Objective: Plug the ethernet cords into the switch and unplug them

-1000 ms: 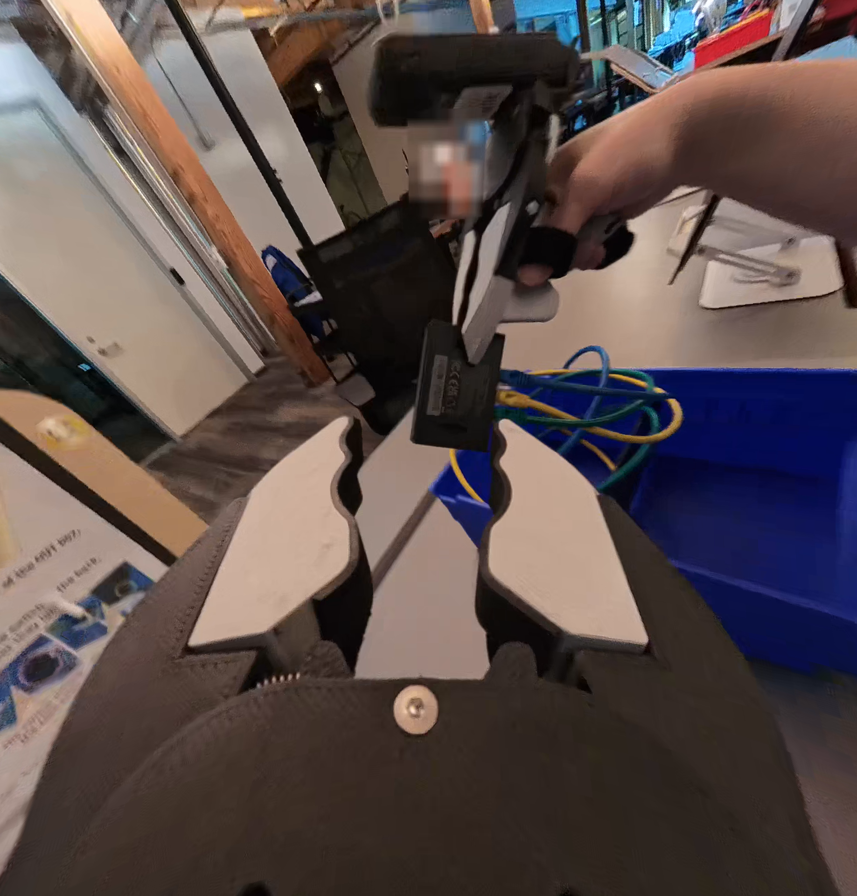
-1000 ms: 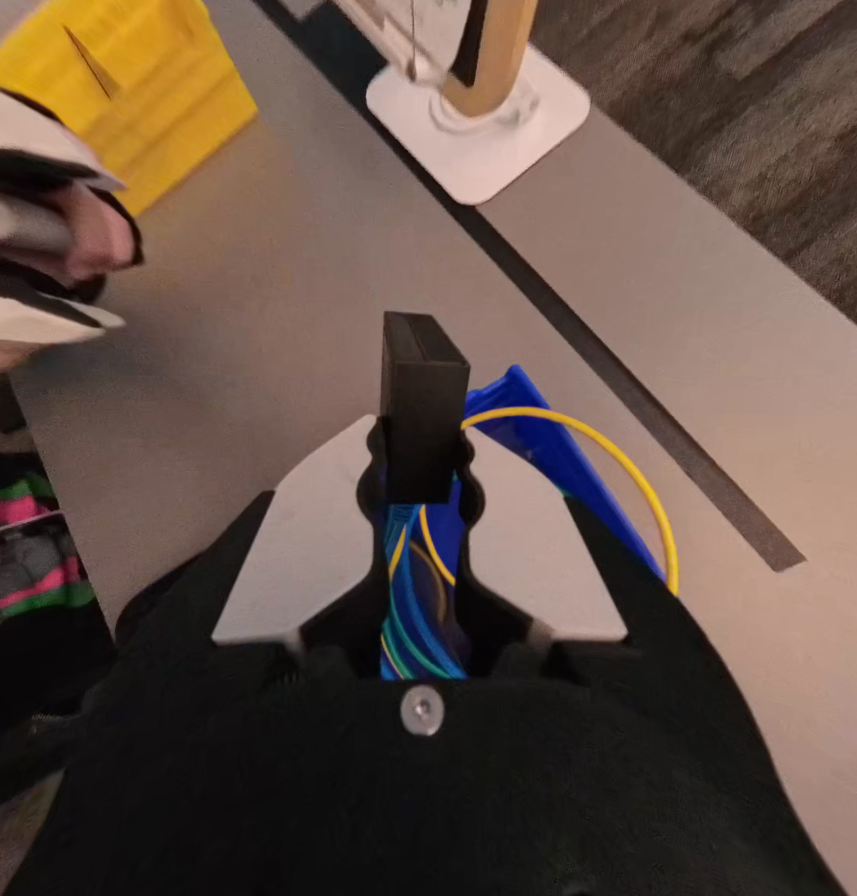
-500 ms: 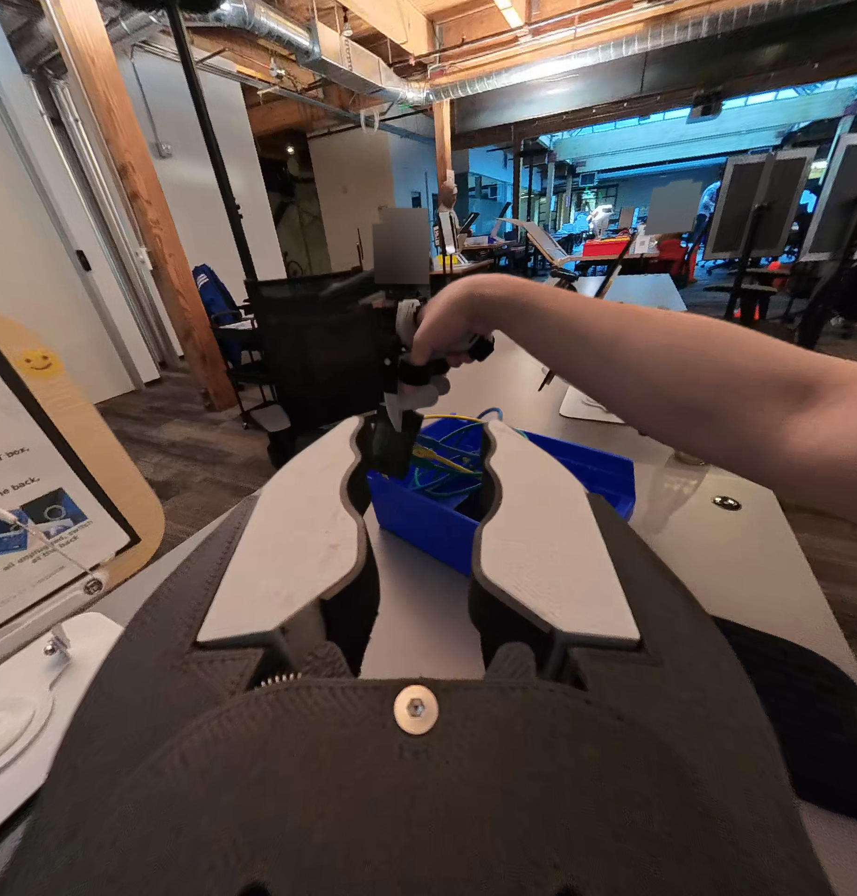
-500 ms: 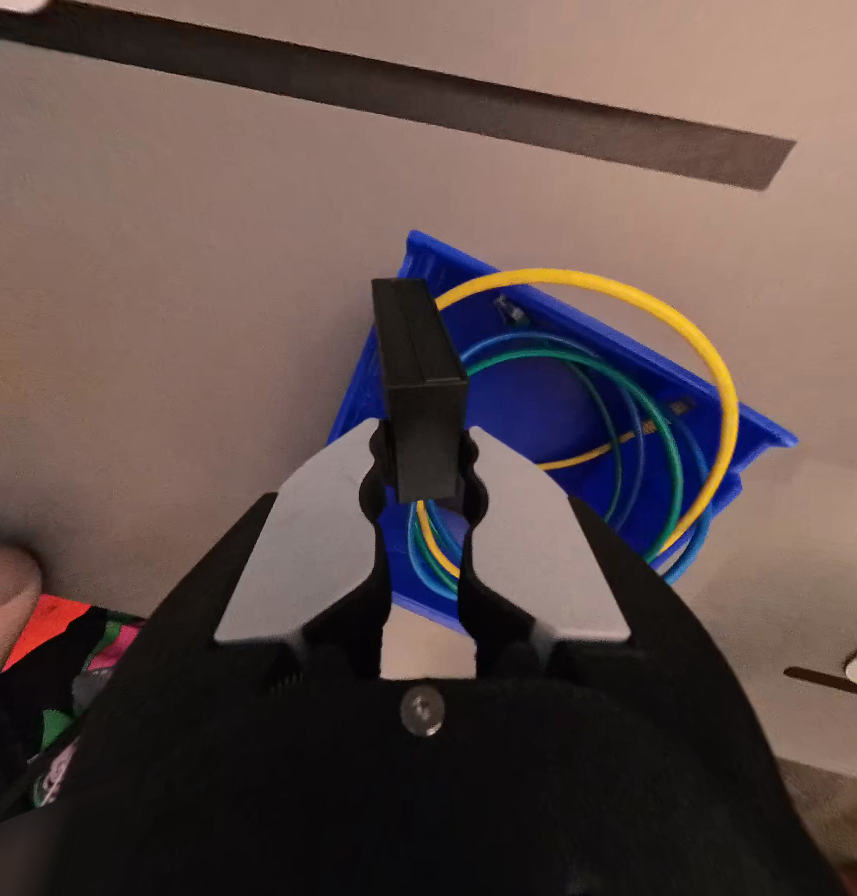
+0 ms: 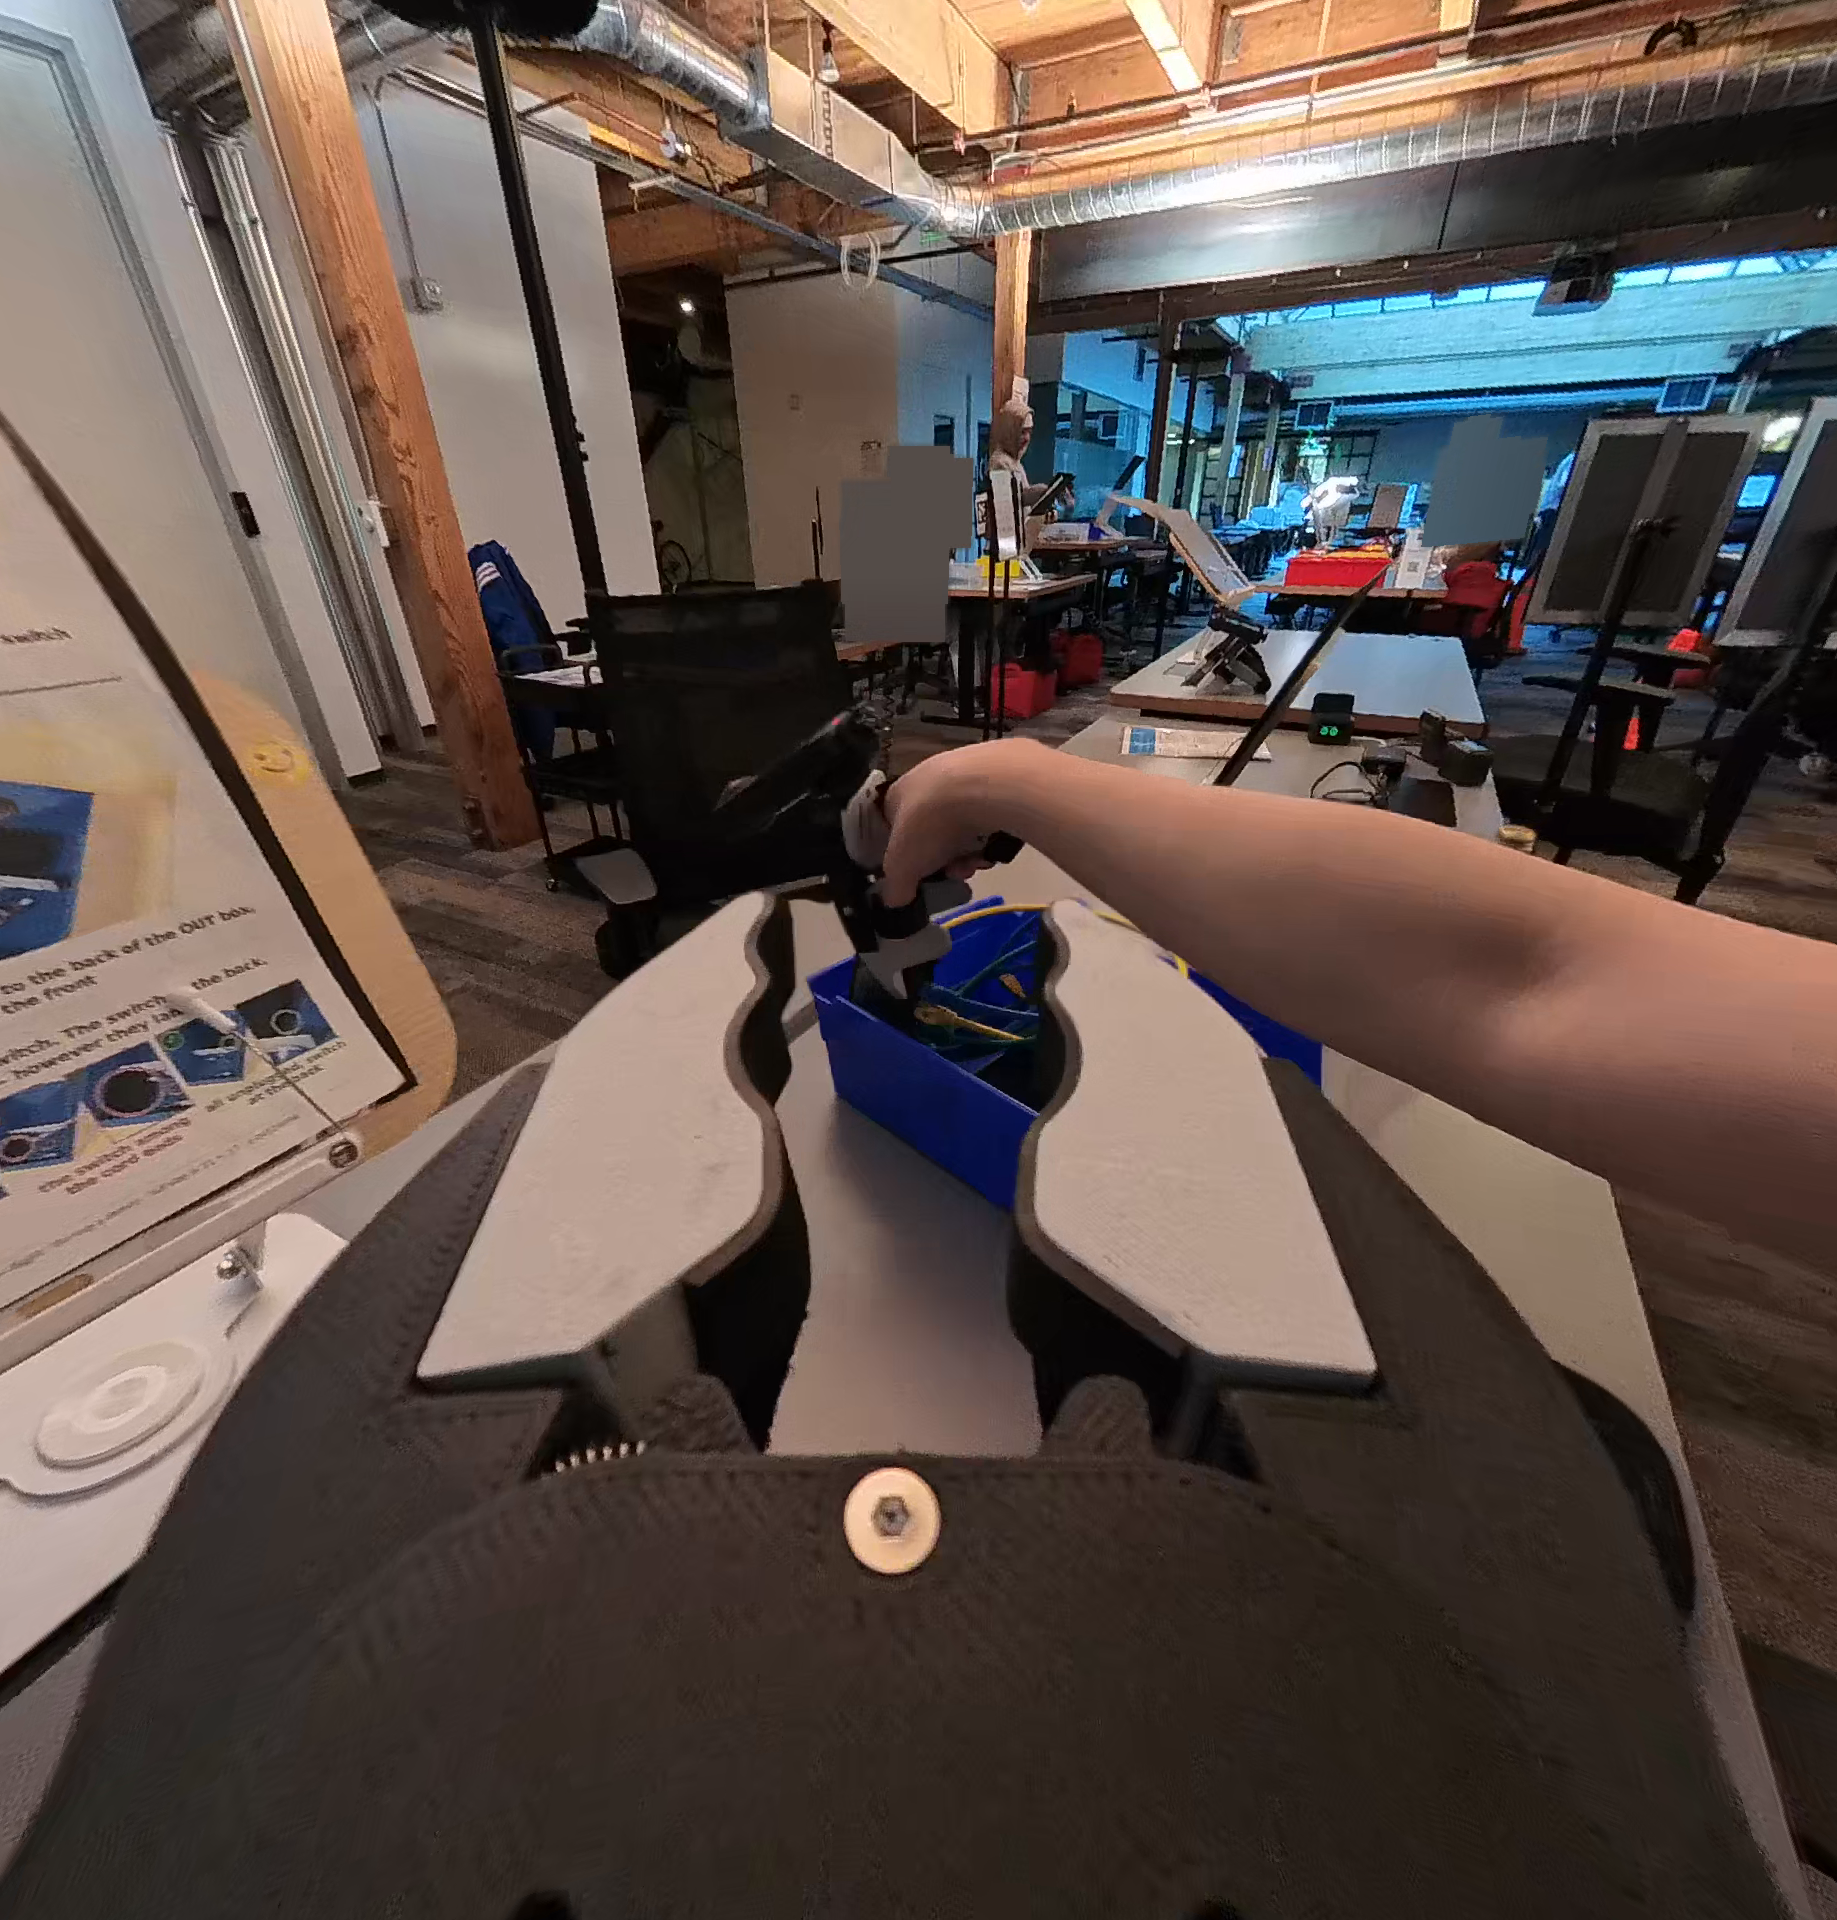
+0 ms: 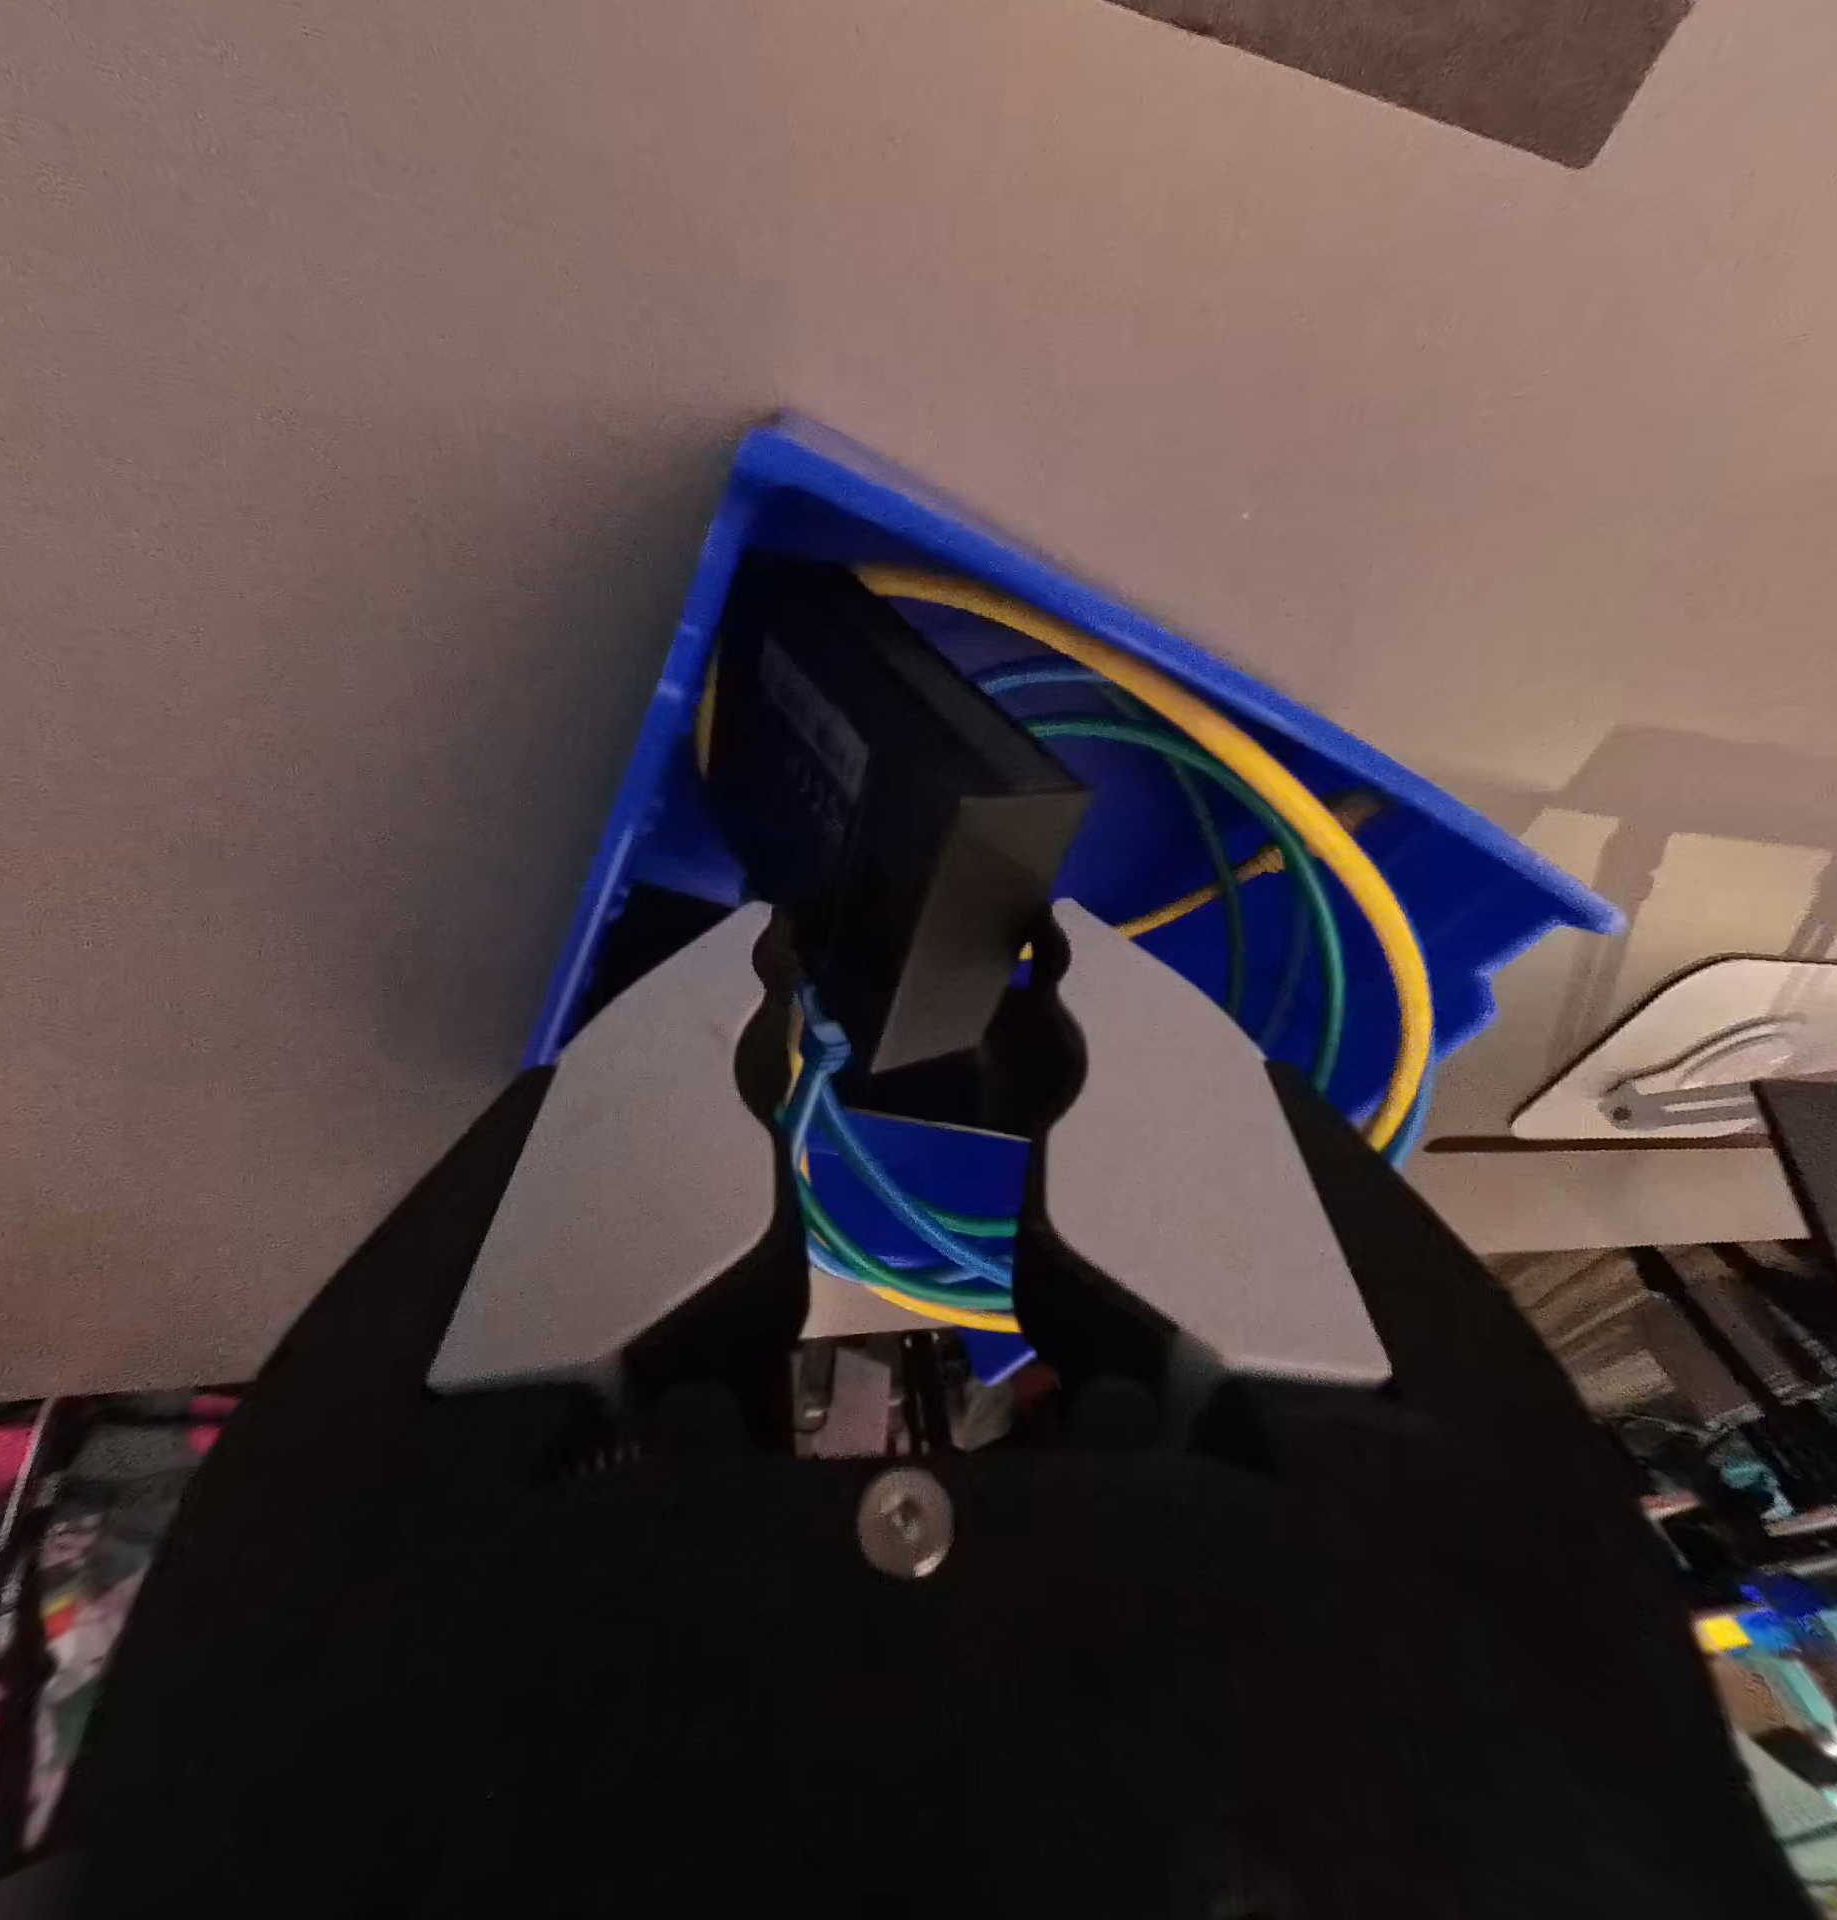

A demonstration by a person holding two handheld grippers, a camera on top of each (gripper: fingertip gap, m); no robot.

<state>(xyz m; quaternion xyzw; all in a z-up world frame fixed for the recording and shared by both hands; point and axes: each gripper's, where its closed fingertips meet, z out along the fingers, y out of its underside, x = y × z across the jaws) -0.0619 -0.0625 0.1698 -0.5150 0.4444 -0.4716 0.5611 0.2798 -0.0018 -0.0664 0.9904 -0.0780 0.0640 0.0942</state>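
Presently the right tool (image 6: 909, 977) points down into the blue bin (image 6: 1153, 623), and the black switch (image 6: 872, 800) sits tilted between its grey fingers (image 6: 633, 1174), one end low in the bin's far corner, the near end between the fingertips. Whether the fingers press the switch or stand just off its sides cannot be told from this view. Coiled in the bin, beside and beneath the switch, lie the ethernet cords: a yellow cord (image 6: 1340, 831) along the bin's wall, a green cord (image 6: 1319, 935) inside it, and a blue cord (image 6: 841, 1132) looping past the near end of the switch. Two yellow plug ends rest on the bin floor, free of the switch.

Left tool (image 5: 909, 997) is held above the desk (image 5: 893, 1299), short of the bin (image 5: 924, 1101), its fingers spread wide with nothing between them. Seen from the left wrist, a person's hand (image 5: 945, 810) grips the right tool (image 5: 883, 966) over the bin, forearm reaching in from the right. Left of the bin, at the desk's edge, stands a printed instruction sheet (image 5: 114, 987) on a white stand
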